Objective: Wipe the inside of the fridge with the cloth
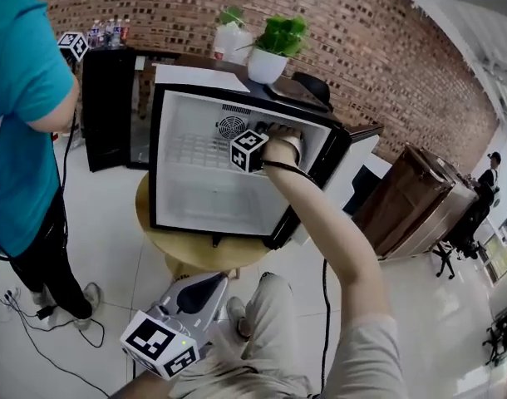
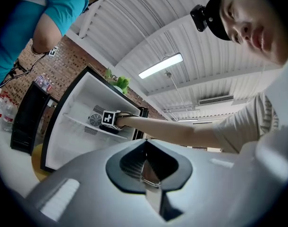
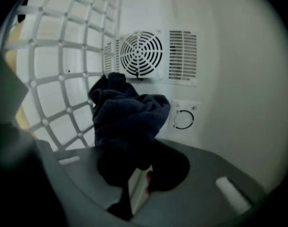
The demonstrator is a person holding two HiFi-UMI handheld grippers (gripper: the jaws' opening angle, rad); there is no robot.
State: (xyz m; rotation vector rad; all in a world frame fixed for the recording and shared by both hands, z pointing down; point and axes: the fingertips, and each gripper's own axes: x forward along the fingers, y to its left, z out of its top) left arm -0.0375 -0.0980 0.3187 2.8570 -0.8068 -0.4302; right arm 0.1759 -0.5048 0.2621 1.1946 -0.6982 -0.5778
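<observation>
A small fridge [image 1: 195, 189] stands open on a round wooden table [image 1: 199, 252]. My right gripper [image 1: 253, 144] reaches into its upper part, near the back wall. In the right gripper view my right gripper [image 3: 139, 178] is shut on a bunched dark cloth [image 3: 127, 115]. The cloth hangs in front of the round fan grille [image 3: 141, 54] and a thermostat dial [image 3: 184, 119]. A white wire shelf [image 3: 59, 79] runs along the left. My left gripper [image 1: 205, 288] is held low outside the fridge, pointing toward it. In its own view the left gripper [image 2: 148, 174] is shut with nothing in it.
A person in a teal shirt [image 1: 21, 98] stands at the left beside a black cabinet [image 1: 108, 106]. Potted plants [image 1: 274, 48] sit on top of the fridge. Its door [image 1: 357, 169] hangs open to the right. Cables [image 1: 37, 331] lie on the floor. A wooden cabinet [image 1: 420, 198] stands far right.
</observation>
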